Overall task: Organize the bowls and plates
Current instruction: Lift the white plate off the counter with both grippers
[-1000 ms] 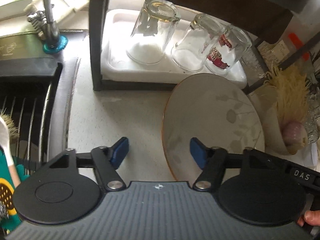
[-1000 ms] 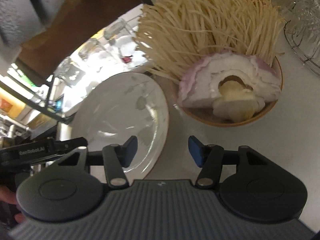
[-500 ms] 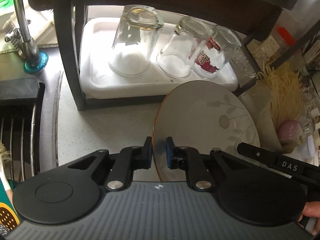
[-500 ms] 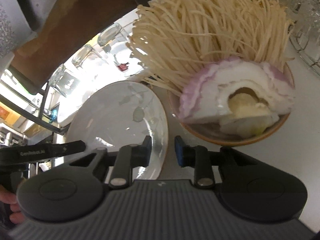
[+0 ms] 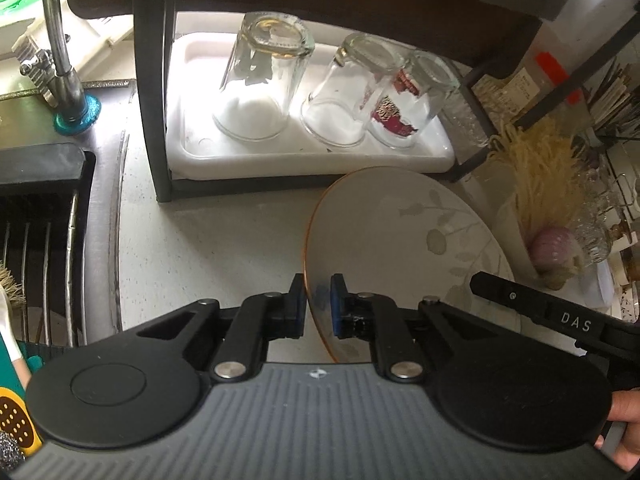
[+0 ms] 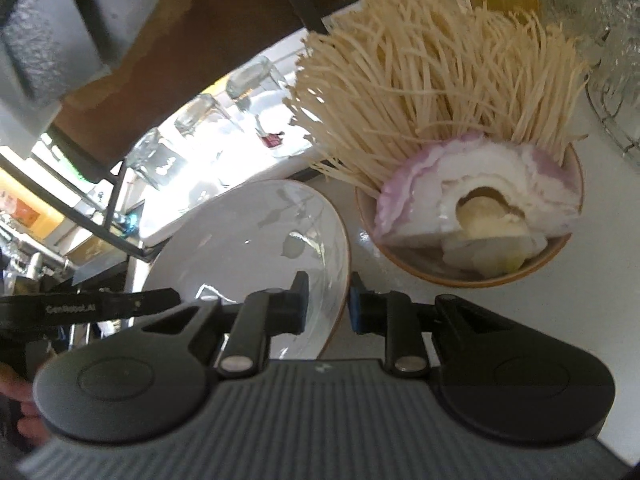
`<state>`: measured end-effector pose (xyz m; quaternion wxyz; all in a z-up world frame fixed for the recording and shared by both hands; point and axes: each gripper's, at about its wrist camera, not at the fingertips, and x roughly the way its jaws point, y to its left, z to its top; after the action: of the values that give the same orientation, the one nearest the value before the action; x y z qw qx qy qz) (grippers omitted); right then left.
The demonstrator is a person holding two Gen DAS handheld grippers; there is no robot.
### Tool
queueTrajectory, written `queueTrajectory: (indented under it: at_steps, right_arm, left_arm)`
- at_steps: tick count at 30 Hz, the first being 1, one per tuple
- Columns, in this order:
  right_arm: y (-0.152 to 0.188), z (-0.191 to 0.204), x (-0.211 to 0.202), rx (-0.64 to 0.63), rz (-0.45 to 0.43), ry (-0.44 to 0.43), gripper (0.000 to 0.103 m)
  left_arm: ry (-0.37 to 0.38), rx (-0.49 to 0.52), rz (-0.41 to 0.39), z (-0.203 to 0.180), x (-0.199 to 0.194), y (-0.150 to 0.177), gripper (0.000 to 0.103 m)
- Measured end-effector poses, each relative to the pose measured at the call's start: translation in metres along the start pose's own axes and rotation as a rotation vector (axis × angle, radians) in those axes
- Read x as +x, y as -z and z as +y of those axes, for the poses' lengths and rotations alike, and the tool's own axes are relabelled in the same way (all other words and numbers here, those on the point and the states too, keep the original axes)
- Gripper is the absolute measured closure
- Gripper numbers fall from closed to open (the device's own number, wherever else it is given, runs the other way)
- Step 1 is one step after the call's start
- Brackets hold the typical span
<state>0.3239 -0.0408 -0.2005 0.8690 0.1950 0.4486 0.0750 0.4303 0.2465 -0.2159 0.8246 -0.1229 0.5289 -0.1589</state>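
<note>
Left wrist view: your left claw (image 5: 317, 304) is clamped on the near left rim of the leaf-patterned plate (image 5: 404, 236), one blue pad on each face of the orange-edged rim. The plate sits on the pale counter (image 5: 208, 248), just in front of the dark rack (image 5: 154, 92) that holds a white tray (image 5: 312, 160) with three upturned glasses (image 5: 260, 80). The sink (image 5: 40, 220) and its tap (image 5: 60, 48) lie along the counter's left edge. At the plate's right side the black body of your right claw reaches in over the rim, and your fingers show at the lower right corner of the view.

From the right wrist view, your right claw (image 6: 328, 304) straddles the plate's (image 6: 248, 240) opposite rim: one pad over the white inner face, the other outside the orange edge. The jaws are narrow and closed on that rim, so you hold the plate from both sides. Just beside the plate, to its right on the counter (image 6: 600, 300), stands a brown-rimmed bowl (image 6: 420, 272) filled with a cut purple onion (image 6: 460, 192) and a bundle of pale enoki mushrooms (image 6: 420, 80) leaning out over its back. The plate and bowl are near each other but apart. Cut-glass ware shows at the far right edge of the counter.
</note>
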Motion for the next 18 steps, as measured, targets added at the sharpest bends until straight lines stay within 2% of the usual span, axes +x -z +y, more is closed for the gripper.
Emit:
queueTrajectory:
  at_steps: [11, 18]
  right_arm:
    - [0.011, -0.001, -0.033, -0.032, -0.025, -0.007, 0.079]
    - [0.018, 0.006, -0.062, -0.053, -0.051, -0.037, 0.079]
  left_arm:
    - [0.033, 0.024, -0.016, -0.019, -0.027, 0.011, 0.089]
    - [0.041, -0.003, -0.03, -0.024, -0.055, 0.032, 0.089]
